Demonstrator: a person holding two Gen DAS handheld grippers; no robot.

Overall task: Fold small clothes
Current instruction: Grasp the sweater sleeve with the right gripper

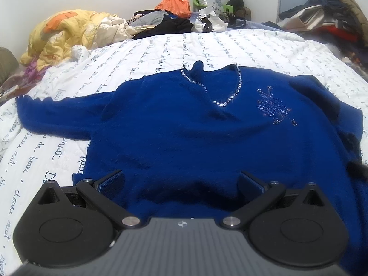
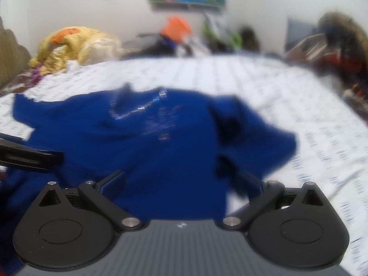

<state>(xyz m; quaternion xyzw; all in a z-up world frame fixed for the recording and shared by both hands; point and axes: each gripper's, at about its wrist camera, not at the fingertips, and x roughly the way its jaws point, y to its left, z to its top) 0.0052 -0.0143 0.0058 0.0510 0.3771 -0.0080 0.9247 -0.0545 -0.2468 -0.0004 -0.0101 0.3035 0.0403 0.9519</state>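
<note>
A royal-blue sweater (image 1: pixel 184 128) with a rhinestone V-neck and a sparkly motif lies face up on the white printed bedspread (image 1: pixel 241 46). Its left sleeve stretches out to the left; the right sleeve is bunched. My left gripper (image 1: pixel 181 181) is open, fingers spread wide over the sweater's hem, holding nothing. In the blurred right wrist view the sweater (image 2: pixel 161 142) lies ahead, its right sleeve folded and rumpled. My right gripper (image 2: pixel 181 181) is open above the hem near the sweater's right edge. The left gripper's dark body (image 2: pixel 27 156) shows at the left.
A yellow quilt (image 1: pixel 62 34) is heaped at the back left. Mixed clothes and an orange bag (image 1: pixel 174 2) lie along the far edge. A pile of coats (image 1: pixel 326 18) sits at the back right. Bare bedspread (image 2: pixel 333 149) lies right of the sweater.
</note>
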